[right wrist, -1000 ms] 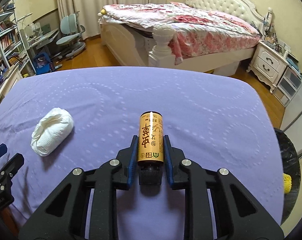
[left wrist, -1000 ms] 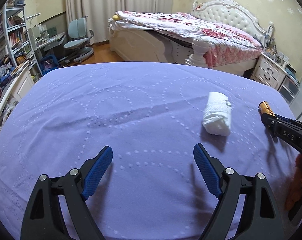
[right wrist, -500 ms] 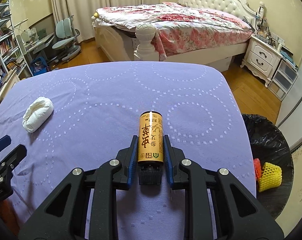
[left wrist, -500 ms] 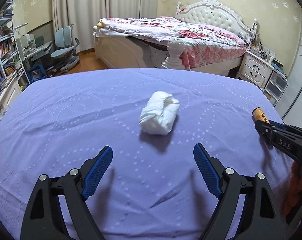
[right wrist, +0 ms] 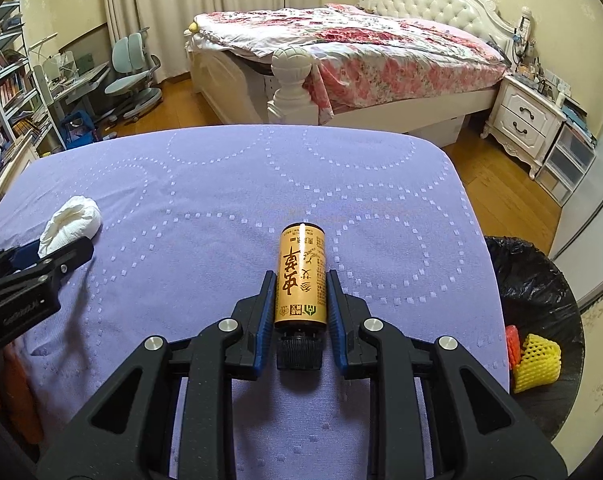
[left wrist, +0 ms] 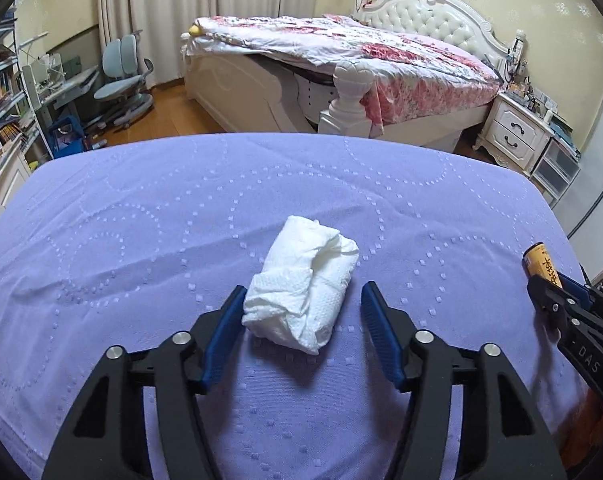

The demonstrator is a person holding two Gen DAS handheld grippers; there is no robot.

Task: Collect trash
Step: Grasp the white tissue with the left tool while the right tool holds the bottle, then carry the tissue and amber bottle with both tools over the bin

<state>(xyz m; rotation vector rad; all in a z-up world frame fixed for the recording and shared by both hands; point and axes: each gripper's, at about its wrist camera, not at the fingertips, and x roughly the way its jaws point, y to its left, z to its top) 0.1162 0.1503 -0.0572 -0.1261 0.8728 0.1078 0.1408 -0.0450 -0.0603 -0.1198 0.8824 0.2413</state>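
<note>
A crumpled white tissue wad point(left wrist: 303, 286) lies on the purple cloth point(left wrist: 141, 240). My left gripper point(left wrist: 301, 300) is open with its blue pads on either side of the wad; the left pad touches it, the right pad stands a little off. The wad also shows in the right wrist view point(right wrist: 71, 222) beside the left gripper point(right wrist: 41, 260). My right gripper point(right wrist: 299, 284) is shut on a yellow bottle point(right wrist: 301, 276) with a black cap, held above the cloth. The bottle point(left wrist: 541, 264) shows at the right edge of the left wrist view.
A black-lined trash bin point(right wrist: 541, 280) stands off the cloth's right edge, with a yellow foam net point(right wrist: 535, 360) and a red piece inside. A bed point(left wrist: 361, 64), a nightstand point(left wrist: 517, 132) and a desk chair point(left wrist: 121, 76) stand beyond the cloth.
My left gripper has moved forward over the tissue wad and its jaws have narrowed around it. My right gripper has carried the bottle rightward, bringing the bin further into view.
</note>
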